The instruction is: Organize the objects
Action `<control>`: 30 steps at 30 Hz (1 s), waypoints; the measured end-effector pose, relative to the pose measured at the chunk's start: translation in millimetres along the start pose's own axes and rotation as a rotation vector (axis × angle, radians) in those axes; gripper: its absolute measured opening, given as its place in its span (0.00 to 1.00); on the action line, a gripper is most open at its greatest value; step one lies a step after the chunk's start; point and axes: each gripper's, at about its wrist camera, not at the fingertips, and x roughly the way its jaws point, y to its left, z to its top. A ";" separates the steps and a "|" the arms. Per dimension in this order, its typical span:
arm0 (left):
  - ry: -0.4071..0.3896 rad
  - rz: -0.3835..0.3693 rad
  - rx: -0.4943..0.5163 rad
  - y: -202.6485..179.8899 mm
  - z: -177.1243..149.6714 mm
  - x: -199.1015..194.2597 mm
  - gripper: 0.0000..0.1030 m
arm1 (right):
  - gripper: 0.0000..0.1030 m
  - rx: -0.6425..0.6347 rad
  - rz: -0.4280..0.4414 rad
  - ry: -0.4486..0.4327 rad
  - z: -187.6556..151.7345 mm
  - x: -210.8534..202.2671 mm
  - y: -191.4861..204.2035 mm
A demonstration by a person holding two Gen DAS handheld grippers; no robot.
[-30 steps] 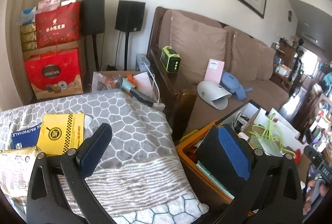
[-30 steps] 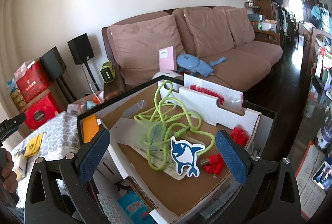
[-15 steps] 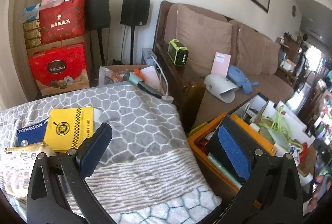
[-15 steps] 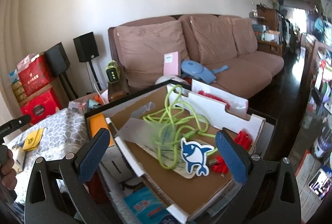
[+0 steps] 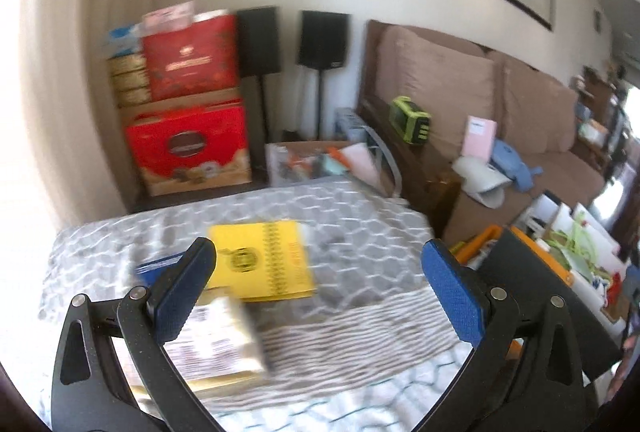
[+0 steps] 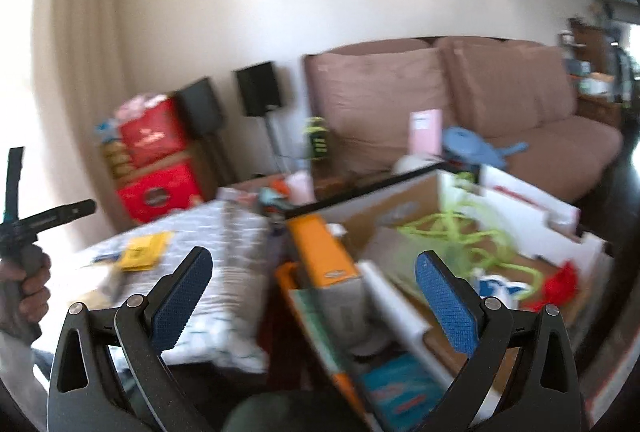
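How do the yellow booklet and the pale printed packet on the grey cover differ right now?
The yellow booklet is bright yellow with a dark round emblem; the printed packet is pale with dense small print. The booklet lies farther off, between the open left claw's fingers in view; the packet lies nearer, partly behind the left finger. Both rest flat on the grey cover.

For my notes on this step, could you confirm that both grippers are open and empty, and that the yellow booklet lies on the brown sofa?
Not quite: the yellow booklet lies on the grey patterned cloth, not on the brown sofa, as the left wrist view shows. The rest holds: the left gripper and the right gripper are both open and hold nothing.
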 end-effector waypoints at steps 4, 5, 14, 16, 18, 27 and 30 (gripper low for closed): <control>0.050 0.046 -0.112 48.7 0.8 -0.3 1.00 | 0.99 -0.065 0.031 0.047 -1.9 15.4 22.1; 0.076 0.069 -0.139 61.7 -1.9 3.5 1.00 | 0.99 -0.080 0.033 0.062 -3.4 20.4 28.0; 0.277 0.190 -0.364 146.4 -36.3 26.4 1.00 | 0.99 -0.053 0.123 0.161 -9.3 57.7 61.0; 0.290 0.209 -0.382 158.8 -42.4 28.0 1.00 | 0.99 -0.040 0.131 0.188 -10.3 69.2 68.4; 0.317 0.202 -0.424 174.4 -51.6 32.7 1.00 | 0.99 -0.015 0.144 0.222 -11.3 83.2 76.4; 0.509 0.160 -0.364 181.5 -82.6 74.1 1.00 | 0.99 0.063 0.321 0.452 -23.9 189.8 151.7; 0.506 0.123 -0.345 175.3 -80.8 75.4 1.00 | 0.99 -0.013 0.370 0.524 -30.7 223.7 202.1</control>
